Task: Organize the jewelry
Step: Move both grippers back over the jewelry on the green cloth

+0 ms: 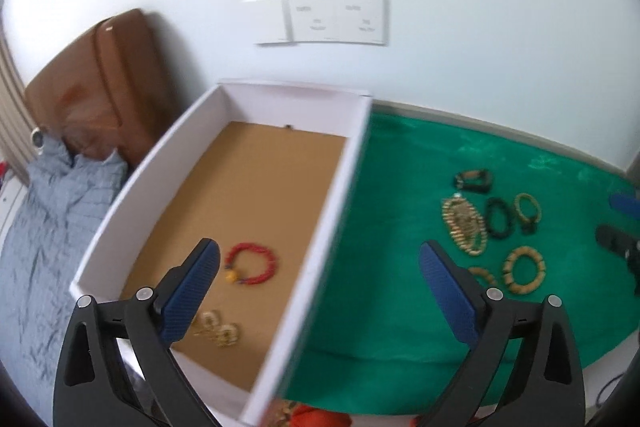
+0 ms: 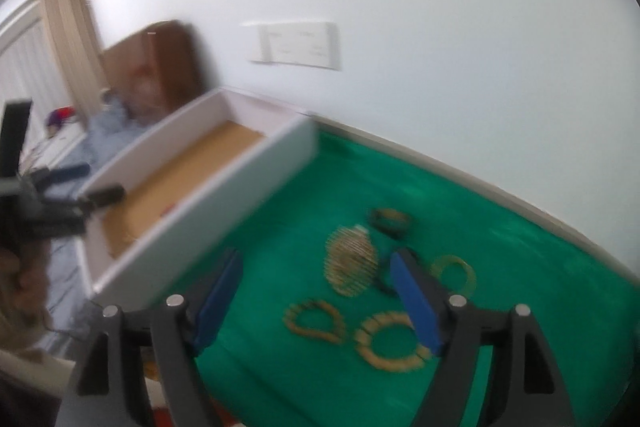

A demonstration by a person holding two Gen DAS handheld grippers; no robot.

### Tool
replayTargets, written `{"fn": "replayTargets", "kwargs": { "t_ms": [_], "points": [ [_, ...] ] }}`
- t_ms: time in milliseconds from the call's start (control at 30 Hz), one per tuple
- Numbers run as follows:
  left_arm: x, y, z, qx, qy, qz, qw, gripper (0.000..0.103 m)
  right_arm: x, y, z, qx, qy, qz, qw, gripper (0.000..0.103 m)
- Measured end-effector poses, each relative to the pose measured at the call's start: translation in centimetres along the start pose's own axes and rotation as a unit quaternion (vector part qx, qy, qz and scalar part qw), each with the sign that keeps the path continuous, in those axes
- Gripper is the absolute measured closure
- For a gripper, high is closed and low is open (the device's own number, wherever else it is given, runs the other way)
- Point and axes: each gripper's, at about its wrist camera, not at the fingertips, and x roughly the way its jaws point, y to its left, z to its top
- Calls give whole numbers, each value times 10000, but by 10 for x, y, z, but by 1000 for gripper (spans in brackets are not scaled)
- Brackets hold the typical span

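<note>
A white box (image 1: 344, 187) with a brown floor holds a red bead bracelet (image 1: 252, 264) and a pair of gold earrings (image 1: 218, 329). My left gripper (image 1: 318, 251) hangs open above the box's right wall, with nothing between its blue pads. To the right of the box, several bracelets lie on a green cloth (image 1: 400, 167): a gold chain piece (image 1: 464, 225), a black bead bracelet (image 1: 500, 217) and a tan ring bracelet (image 1: 524, 269). My right gripper (image 2: 318, 259) is open and empty above the cloth, just in front of the gold chain piece (image 2: 352, 263) and beside a tan bracelet (image 2: 390, 341).
A brown leather bag (image 1: 100, 87) leans on the white wall behind the box, above crumpled blue-grey fabric (image 1: 52, 227). Wall sockets (image 1: 336, 21) sit above the table. The left gripper (image 2: 90, 183) shows at the box's left end, near a curtain (image 2: 68, 39).
</note>
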Motion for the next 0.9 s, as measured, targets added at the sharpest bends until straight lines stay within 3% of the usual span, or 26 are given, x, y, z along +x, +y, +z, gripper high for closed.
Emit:
{"fn": "replayTargets", "kwargs": {
  "t_ms": [267,500,667,767,900],
  "points": [
    [10,-66,7,580,169,-305,9977,3,-25,-55,-52,810,84,-764,9937,25],
    [17,-81,-8,730,367,-760,9938,3,-43,-61,-75,679,67,-1430,9874,25],
    [22,-92,-24,1136,512,-871,9884,3,-28,-70,-90,841,479,-1140,9888,25],
    [28,-99,-34,1237,843,-1103,9825,3,-26,-68,-97,817,365,-1003,9909,25],
    [31,-104,-43,1353,891,-819,9834,3,-19,-64,-100,699,426,-737,9939,25]
  ]
}}
